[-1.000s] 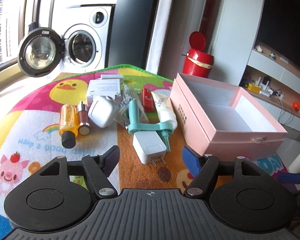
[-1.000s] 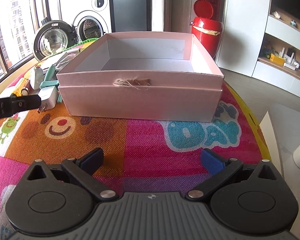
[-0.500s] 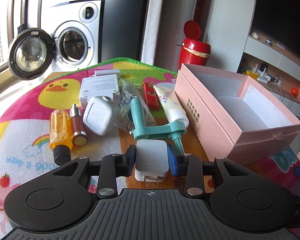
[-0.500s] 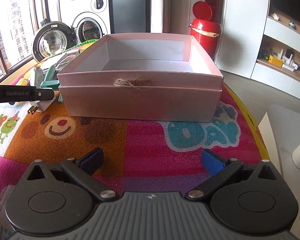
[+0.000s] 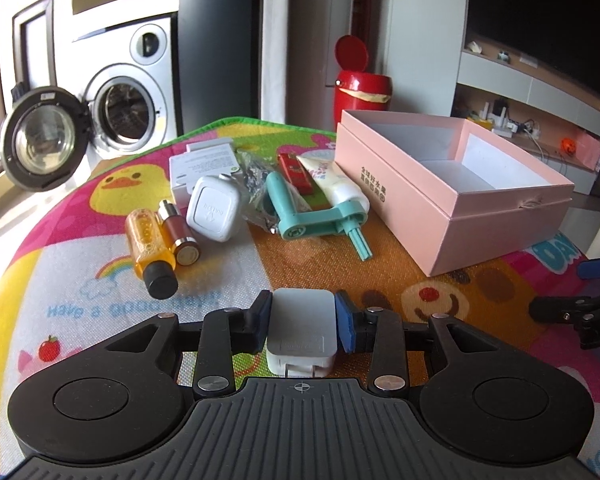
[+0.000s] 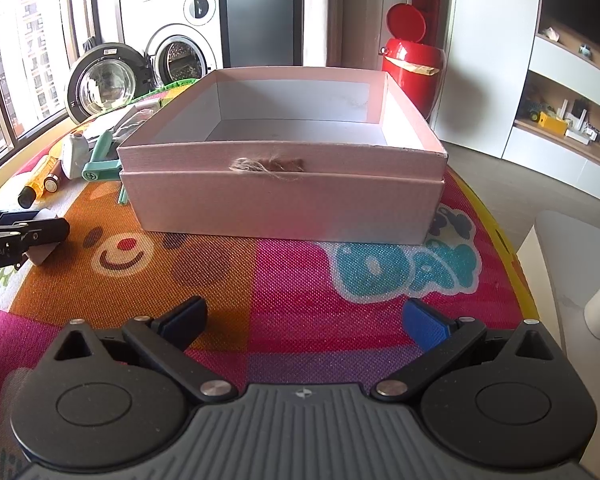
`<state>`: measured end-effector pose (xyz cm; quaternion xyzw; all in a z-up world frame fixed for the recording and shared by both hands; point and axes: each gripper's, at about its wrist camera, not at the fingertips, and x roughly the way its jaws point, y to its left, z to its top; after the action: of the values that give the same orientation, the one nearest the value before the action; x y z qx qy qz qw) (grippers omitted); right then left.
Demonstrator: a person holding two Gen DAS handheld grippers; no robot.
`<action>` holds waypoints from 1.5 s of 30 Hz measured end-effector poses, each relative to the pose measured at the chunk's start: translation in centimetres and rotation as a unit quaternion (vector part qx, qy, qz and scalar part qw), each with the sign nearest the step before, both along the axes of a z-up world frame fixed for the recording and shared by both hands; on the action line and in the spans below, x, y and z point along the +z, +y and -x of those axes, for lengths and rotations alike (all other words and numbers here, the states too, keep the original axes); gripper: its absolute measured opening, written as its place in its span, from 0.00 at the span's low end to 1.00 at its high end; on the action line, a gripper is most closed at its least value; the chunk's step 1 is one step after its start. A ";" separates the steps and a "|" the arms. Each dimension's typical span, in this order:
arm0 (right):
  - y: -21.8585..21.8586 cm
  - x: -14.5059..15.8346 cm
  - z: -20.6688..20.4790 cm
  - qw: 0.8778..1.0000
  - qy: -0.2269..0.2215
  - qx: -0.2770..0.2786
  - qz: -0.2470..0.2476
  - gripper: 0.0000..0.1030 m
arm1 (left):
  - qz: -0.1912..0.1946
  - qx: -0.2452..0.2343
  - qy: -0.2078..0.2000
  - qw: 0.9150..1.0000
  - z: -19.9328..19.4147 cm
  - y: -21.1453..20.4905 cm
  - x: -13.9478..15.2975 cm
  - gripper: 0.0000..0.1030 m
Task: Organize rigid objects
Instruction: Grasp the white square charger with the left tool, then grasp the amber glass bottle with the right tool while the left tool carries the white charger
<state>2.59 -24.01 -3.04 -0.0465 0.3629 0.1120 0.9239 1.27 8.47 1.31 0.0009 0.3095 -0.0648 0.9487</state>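
Observation:
My left gripper (image 5: pixel 303 312) is shut on a white charger plug (image 5: pixel 302 324), its pads pressing both sides, close over the colourful play mat (image 5: pixel 80 292). The plug's prongs point back at the camera. An open, empty pink box (image 5: pixel 452 216) stands to the right. In the right wrist view the same pink box (image 6: pixel 284 208) sits straight ahead, and the left gripper (image 6: pixel 20 236) with the plug (image 6: pixel 40 254) shows at the left edge. My right gripper (image 6: pixel 304 316) is open with nothing between its fingers, over the mat in front of the box.
Left of the box lie an amber bottle (image 5: pixel 150 240), a small metal tube (image 5: pixel 178 236), a white square adapter (image 5: pixel 214 212), a teal tool (image 5: pixel 312 220), a red lighter (image 5: pixel 296 172), a cream tube (image 5: pixel 332 184) and a white carton (image 5: pixel 202 164). A red bin (image 5: pixel 360 92) stands behind.
My left gripper closed on the white plug, rolled a little, and drew it back from the teal tool and the pile. The right gripper and the box stayed put.

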 end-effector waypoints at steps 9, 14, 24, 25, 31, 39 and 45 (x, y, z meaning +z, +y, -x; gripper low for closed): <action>7.0 5.0 1.9 0.983 -0.102 0.154 0.007 0.92 | 0.035 0.033 -0.031 0.998 4.4 6.1 2.3 0.36; 14.9 5.7 0.3 0.965 -0.111 0.238 0.011 0.69 | 0.059 0.092 -0.046 0.993 6.3 11.0 3.4 0.36; 27.6 4.2 -4.1 0.949 -0.076 0.303 0.028 0.42 | 0.122 0.132 -0.046 0.983 7.8 16.8 2.3 0.36; 28.4 3.7 -4.6 0.950 -0.068 0.302 0.035 0.41 | 0.123 0.129 -0.046 0.983 7.8 16.8 2.2 0.36; 29.2 2.7 -5.1 0.947 -0.031 0.313 0.068 0.27 | 0.123 0.099 -0.042 0.987 8.0 16.3 2.5 0.36; 20.6 5.8 -0.5 0.945 0.016 0.326 0.018 0.27 | 0.092 -0.005 -0.043 0.995 8.1 10.9 4.2 0.36; 11.9 6.8 3.7 0.953 0.013 0.298 0.052 0.27 | 0.093 -0.089 -0.023 0.991 8.1 5.3 4.5 0.36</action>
<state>-1.06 -12.13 3.72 -0.1991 0.3495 0.3641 0.8400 -6.81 13.76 5.78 -0.0580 0.2787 -0.1769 0.9422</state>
